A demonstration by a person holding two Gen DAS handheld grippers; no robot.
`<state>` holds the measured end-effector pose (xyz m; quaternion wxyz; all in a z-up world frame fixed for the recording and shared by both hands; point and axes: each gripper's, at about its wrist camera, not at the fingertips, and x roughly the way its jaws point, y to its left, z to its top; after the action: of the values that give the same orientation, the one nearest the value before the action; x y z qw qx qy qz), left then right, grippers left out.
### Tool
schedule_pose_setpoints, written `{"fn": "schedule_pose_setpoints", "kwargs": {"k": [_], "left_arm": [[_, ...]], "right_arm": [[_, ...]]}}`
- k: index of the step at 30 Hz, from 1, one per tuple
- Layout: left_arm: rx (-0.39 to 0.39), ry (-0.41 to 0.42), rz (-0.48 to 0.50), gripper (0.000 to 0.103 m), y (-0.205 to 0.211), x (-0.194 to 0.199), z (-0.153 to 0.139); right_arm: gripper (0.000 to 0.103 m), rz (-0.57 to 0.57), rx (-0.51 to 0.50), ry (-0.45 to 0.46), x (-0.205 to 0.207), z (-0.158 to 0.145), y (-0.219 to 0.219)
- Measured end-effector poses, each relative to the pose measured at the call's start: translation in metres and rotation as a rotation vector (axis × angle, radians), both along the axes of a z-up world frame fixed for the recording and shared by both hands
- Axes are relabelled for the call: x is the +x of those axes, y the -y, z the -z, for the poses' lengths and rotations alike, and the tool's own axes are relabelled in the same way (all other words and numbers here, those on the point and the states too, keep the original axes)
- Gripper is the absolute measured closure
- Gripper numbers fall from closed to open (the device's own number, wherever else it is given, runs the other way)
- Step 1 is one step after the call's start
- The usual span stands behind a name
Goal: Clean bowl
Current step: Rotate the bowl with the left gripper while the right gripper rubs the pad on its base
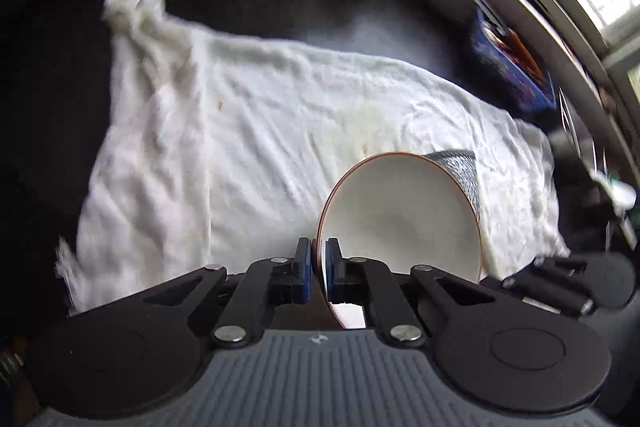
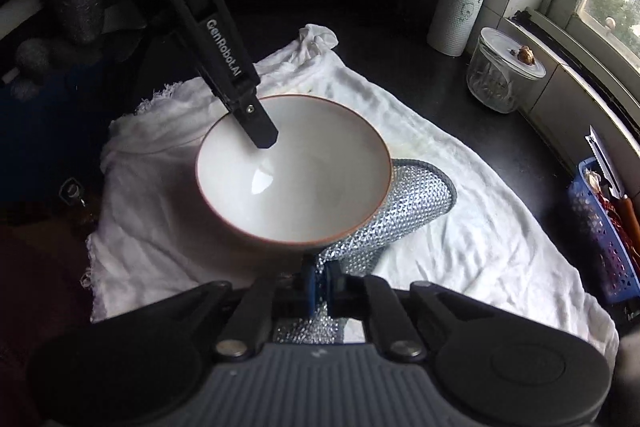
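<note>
Bowl [image 1: 400, 215] rim sits clamped between our left gripper [image 1: 319, 267] fingers, tilted; our right gripper [image 2: 319, 287] fingers pinch the silver scouring cloth [image 2: 416, 195] just beyond them, under the bowl.

Black linkage arms with silver rivets and blue pads are showing on the right gripper [image 2: 319, 285]; white "GenRobot.AI" lettering is running along the left gripper [image 2: 256, 125].

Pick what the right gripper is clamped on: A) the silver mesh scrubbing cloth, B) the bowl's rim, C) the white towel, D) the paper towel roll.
A: in the right wrist view the right gripper pinches the silver mesh scrubbing cloth lying beside the bowl.
</note>
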<state>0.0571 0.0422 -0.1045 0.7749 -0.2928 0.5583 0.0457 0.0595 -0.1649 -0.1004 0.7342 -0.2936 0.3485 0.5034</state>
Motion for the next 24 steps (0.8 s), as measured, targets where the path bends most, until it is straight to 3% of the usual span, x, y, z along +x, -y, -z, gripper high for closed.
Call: {"fn": "schedule_pose_setpoints", "kwargs": {"k": [3,8,12,15,16,20,24], "left_arm": [[-0.139,-0.065,-0.157,0.096,-0.008,-0.016,0.01],[-0.297,-0.107,-0.32,0.092,-0.004,-0.037,0.022],[-0.295,-0.1,-0.329,0.089,0.006,-0.042,0.018],[-0.222,-0.081,-0.22,0.085,0.011,-0.032,0.01],[-0.173,-0.072,-0.139,0.083,0.014,-0.026,0.005],[0.114,0.007,0.112,0.082,0.02,0.0,-0.015],[0.194,0.068,0.317,0.082,0.019,0.033,-0.023]], "right_arm": [[0.098,0.012,0.01,-0.003,-0.001,-0.002,0.001],[0.098,0.014,0.024,-0.019,-0.002,-0.005,-0.001],[0.098,-0.004,0.025,-0.015,-0.006,-0.004,-0.005],[0.098,0.005,0.024,-0.021,-0.004,-0.003,-0.001],[0.098,0.015,0.022,-0.022,-0.002,-0.002,0.002],[0.098,0.06,0.041,-0.026,0.014,-0.007,0.014],[0.098,0.06,0.052,-0.026,0.024,-0.014,0.013]]}}
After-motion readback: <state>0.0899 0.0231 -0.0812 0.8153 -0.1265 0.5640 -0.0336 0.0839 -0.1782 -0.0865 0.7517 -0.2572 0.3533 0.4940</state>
